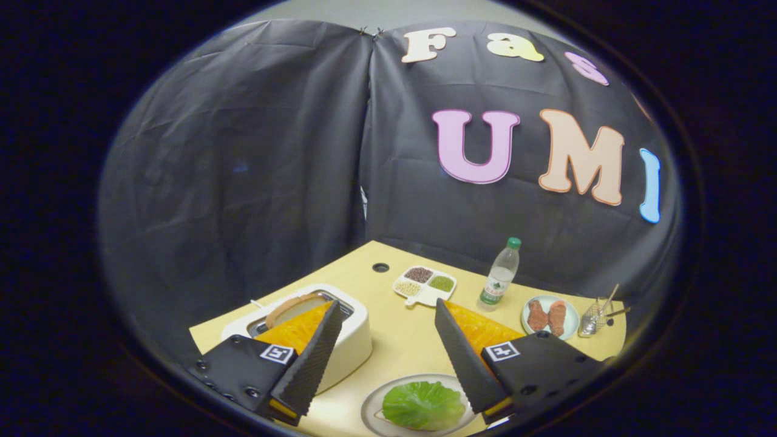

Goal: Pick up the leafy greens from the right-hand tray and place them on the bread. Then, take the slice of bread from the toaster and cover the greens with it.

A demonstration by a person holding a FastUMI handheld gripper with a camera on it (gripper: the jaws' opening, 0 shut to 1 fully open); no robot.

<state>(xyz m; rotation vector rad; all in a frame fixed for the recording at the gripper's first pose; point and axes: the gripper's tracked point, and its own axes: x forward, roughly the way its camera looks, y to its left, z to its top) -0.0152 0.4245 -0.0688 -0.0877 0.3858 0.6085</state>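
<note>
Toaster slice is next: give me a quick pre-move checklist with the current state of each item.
1. Greens on the plate between the fingers: ok; bread under them barely shows.
2. Bread slice standing up out of the toaster, reachable from above: ok.
3. Gripper open, holding nothing: ok.
4. Left finger already beside the toaster, path short: ok.
5. Bottle, seed dish and meat plate beyond the fingers, away from the toaster: ok.
6. Slice loose in its slot: cannot tell.

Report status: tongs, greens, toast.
Tongs open, empty. Greens on plate between fingers, bread hidden beneath. Toast in toaster, beside left finger. Nothing blocking.
</note>
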